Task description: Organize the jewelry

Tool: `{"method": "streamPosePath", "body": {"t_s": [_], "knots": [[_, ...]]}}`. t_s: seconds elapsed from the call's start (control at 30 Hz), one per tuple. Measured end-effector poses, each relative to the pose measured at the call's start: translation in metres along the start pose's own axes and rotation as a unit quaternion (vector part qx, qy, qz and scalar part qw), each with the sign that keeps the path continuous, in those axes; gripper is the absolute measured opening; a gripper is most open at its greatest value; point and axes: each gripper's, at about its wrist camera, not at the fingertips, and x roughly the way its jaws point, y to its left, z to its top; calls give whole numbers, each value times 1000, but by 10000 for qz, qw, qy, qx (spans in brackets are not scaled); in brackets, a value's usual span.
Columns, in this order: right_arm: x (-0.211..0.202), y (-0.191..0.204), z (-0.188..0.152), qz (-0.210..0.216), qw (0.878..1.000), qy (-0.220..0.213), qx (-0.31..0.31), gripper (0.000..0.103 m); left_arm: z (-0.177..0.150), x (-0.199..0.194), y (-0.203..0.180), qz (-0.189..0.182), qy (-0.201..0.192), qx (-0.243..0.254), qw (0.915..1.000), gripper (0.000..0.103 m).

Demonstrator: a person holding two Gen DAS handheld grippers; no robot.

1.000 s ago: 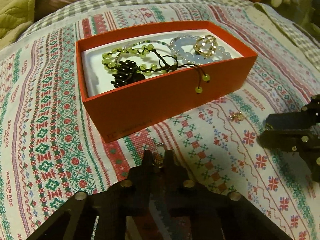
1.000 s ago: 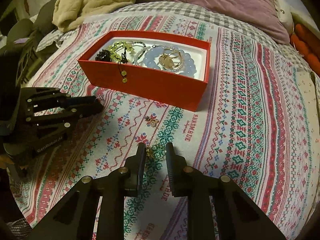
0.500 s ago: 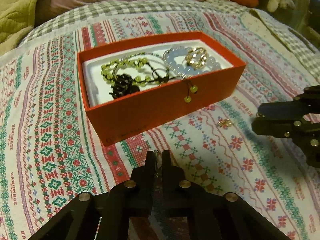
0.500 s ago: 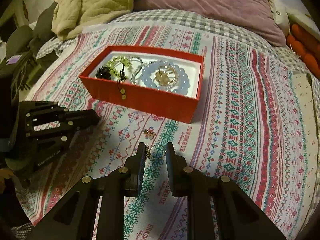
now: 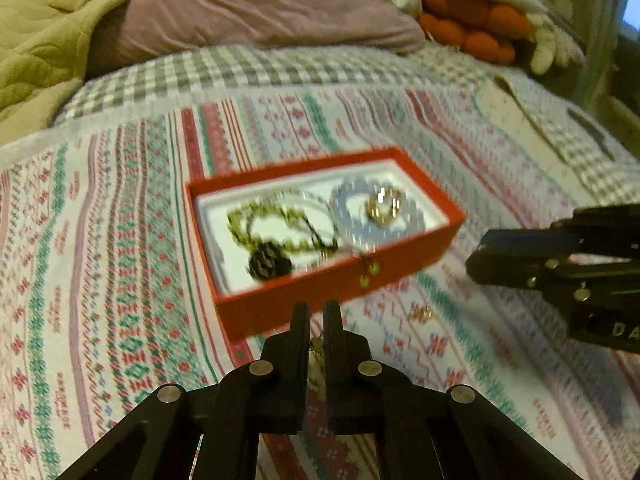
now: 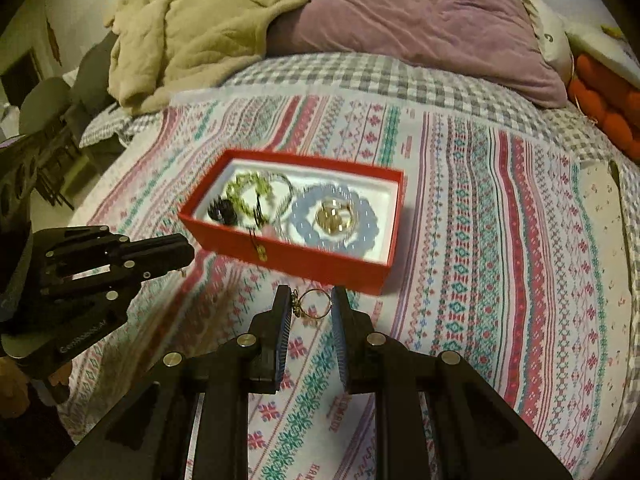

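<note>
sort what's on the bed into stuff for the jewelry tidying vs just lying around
For the job: red box, gold ring in the right gripper, small earring on the cloth, left gripper.

Lying about: purple pillow, beige blanket, orange cushion.

The right claw (image 6: 307, 304) is matt black plastic with bright metal pins and ribbed blue pads; between them sits a thin ring (image 6: 315, 303) of shiny gold-coloured metal. The left claw (image 5: 316, 316) has the same dull black finish. The red box (image 6: 320, 262) looks like smooth matt card with a white lining. Inside it, the pale blue bead bracelet (image 6: 335, 220) and the green beads (image 6: 246, 192) look glossy, and a gold piece (image 6: 334, 216) gleams like metal. The bedspread (image 6: 500, 240) is woven cloth with a stitched pattern. The purple pillow (image 6: 420, 20) is soft, creased fabric, and the beige blanket (image 6: 192, 28) is quilted and fuzzy.
</note>
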Motion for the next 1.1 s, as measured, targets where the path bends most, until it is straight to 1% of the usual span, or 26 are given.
{"method": "streamPosePath", "body": {"t_s": [0.17,0.27,0.57,0.83,1.1], "knots": [[-4,-2,14,43,9998,-139,130,21,15,-7,4,3,-204,-119,9997,1],[-1,-5,21,55,9996,-169,213,21,22,-6,4,5,-243,-180,9995,1],[19,-16,34,63,9987,-129,498,21,33,22,10,16,-216,-341,9992,1],[38,-21,37,28,9984,12,563,21,37,46,16,85,-135,-423,9990,1],[46,-25,36,12,9982,96,588,22,37,52,17,112,-118,-410,9990,3]]}}
